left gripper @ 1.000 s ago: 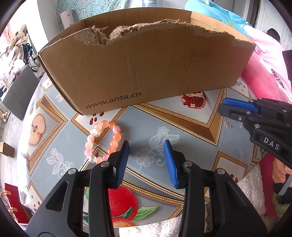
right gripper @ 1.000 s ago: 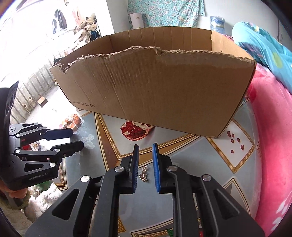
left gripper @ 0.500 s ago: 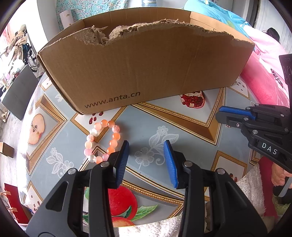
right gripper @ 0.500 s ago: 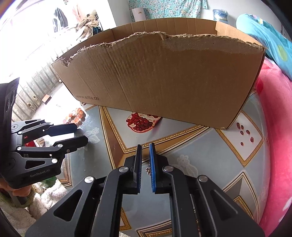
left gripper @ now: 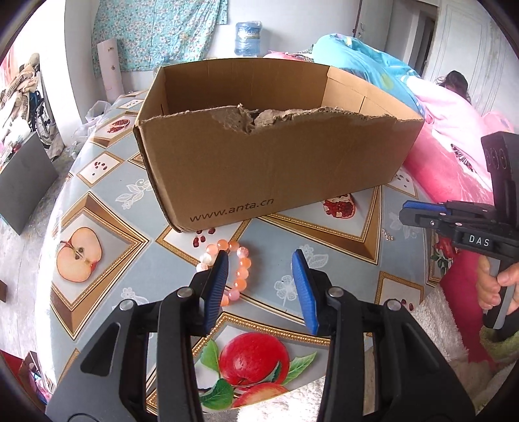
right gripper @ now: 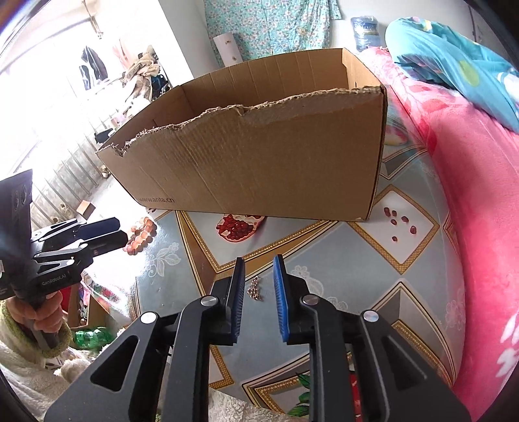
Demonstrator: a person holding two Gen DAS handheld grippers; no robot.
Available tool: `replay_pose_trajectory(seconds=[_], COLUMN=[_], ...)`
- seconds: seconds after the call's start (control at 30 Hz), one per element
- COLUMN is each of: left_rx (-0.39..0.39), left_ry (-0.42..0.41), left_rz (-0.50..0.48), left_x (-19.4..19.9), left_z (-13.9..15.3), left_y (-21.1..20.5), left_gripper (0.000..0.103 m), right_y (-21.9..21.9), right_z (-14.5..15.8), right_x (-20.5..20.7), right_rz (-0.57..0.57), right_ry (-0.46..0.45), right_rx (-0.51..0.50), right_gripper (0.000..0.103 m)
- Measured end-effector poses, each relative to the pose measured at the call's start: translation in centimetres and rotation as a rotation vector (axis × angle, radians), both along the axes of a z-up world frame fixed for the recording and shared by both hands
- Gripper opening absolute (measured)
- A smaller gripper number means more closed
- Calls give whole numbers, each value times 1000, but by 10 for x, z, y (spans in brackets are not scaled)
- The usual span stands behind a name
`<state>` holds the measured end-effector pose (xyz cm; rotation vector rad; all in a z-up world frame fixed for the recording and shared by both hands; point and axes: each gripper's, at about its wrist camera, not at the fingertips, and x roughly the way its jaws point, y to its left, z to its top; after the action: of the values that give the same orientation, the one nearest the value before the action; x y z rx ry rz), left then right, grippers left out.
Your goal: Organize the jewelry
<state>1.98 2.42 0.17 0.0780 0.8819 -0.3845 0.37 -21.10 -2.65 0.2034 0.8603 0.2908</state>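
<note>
bead bracelet (left gripper: 234,270) beside left tool (left gripper: 259,279), cardboard box (left gripper: 275,168) behind

rm: white walls (left gripper: 81,48) | floral curtain (left gripper: 155,29) at back | pink bedding (right gripper: 470,194) on right | bright daylight from left | fruit-print tablecloth (left gripper: 107,181)

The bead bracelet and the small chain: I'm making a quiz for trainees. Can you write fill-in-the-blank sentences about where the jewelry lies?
1. The bead bracelet lies on the ____, in front of the cardboard box.
2. The small chain shows between the blue fingers of the ____ gripper.
3. The box's front wall has a ____ top edge.

Missing words: table; right; torn
</note>
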Motion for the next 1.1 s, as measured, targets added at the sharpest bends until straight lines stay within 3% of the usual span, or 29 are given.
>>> replay_pose_trajectory(seconds=[0.23,0.43,0.6,0.73,0.9,1.1], left_rx=[1,77,139,127,20,-14], left_ry=[69,83,48,48,89,97], left_rz=[5,15,-1,6,7,-33], left_x=[25,33,29,29,29,25], left_z=[-16,-29,-32,-33,-30,-31], left_y=[-1,-7,-17,-26,-22,-40], left_gripper=[37,19,13,9,9,9], right_y=[-3,-9,-11,-10,-7,6], right_z=[2,4,1,0,-2,-7], right_x=[-4,-8,-10,-11,-12,-13], right_rz=[-16,-30,-32,-29,-18,20], right_ry=[-5,-11,-2,7,16,33], right_rx=[11,20,25,24,16,-27], right_gripper=[18,18,18,18,25,25])
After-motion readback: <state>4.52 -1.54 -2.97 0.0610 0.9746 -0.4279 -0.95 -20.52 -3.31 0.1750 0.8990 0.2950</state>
